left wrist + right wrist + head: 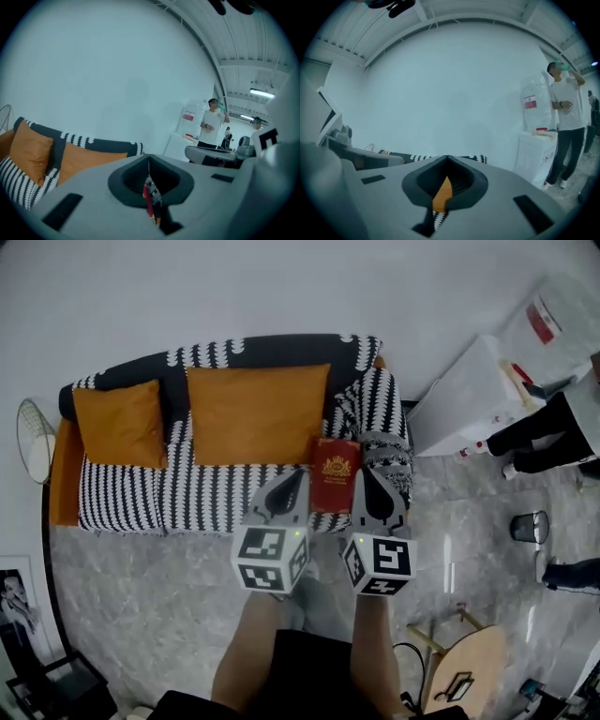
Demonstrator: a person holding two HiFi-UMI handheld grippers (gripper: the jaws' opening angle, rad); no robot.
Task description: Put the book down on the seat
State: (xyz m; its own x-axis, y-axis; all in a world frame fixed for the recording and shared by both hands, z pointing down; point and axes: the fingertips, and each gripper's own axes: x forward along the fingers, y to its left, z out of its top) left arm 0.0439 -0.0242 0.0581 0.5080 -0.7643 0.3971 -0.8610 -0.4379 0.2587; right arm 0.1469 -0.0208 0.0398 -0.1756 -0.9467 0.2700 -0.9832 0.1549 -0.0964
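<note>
Item: red book (336, 474), gold emblem on the cover, face up at the right end of the seat of a sofa (141, 493) with a black-and-white striped cover. It sits just below the large orange cushion (258, 413) and just beside the striped armrest roll (384, 427). It appears to lie flat on the seat, though the steep head view does not make that certain. Small orange cushion (119, 423) at the sofa's left end. Left claw (286, 495) and right claw (378, 495) hang in front of the sofa, one on either side of the book and clear of it. Left claw (149, 161): jaws pressed together, nothing gripped; a red sliver shows only in the slot behind the tips. Right claw (447, 161): jaws likewise together and empty, an orange sliver visible beyond. Surroundings: grey marble floor (141, 606), white cabinet (469, 395), wooden stool (464, 662), a standing person (567, 108).
</note>
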